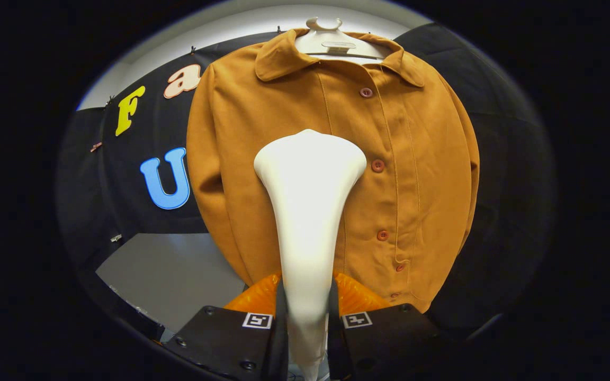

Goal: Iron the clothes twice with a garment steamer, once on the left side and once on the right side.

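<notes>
The gripper (pixel 307 307) is clamped on the steamer (pixel 309 211), both fingers pressing its white handle from either side. The steamer's wide head stands up ahead of the fingers, right in front of the shirt (pixel 331 174). That shirt, mustard brown and buttoned down the front, hangs on a white hanger (pixel 337 45) against the booth's black wall (pixel 125 174). The head sits at mid-chest, just beside the button placket and on the side toward the wall's open stretch. Whether the head touches the cloth, I cannot tell. The shirt's hem falls just beyond the fingers.
</notes>
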Motion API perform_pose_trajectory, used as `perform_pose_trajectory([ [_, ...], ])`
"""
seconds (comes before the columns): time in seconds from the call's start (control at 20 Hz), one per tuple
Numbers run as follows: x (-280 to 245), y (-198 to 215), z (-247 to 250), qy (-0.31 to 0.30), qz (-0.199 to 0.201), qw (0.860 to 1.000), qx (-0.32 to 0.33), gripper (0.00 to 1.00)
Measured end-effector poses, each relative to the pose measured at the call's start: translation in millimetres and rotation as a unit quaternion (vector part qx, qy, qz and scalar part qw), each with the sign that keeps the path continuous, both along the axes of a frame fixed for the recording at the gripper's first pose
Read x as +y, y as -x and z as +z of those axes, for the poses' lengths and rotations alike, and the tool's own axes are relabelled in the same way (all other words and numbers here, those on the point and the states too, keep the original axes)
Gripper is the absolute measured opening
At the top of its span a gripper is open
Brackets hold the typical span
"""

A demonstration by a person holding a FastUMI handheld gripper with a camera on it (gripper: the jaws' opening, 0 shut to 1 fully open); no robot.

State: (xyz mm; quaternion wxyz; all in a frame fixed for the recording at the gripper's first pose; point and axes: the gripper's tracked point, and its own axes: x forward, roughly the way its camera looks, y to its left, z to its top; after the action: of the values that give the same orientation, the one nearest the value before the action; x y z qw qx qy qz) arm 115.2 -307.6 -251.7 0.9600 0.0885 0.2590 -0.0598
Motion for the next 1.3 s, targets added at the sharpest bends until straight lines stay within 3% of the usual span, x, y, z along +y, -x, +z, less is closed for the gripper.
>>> perform_pose_trajectory([
  [0.85,9,45,-123,-0.042,-0.004,0.991,0.13,0.33],
  [1.3,10,71,-146,-0.048,-0.027,0.984,0.169,0.33],
])
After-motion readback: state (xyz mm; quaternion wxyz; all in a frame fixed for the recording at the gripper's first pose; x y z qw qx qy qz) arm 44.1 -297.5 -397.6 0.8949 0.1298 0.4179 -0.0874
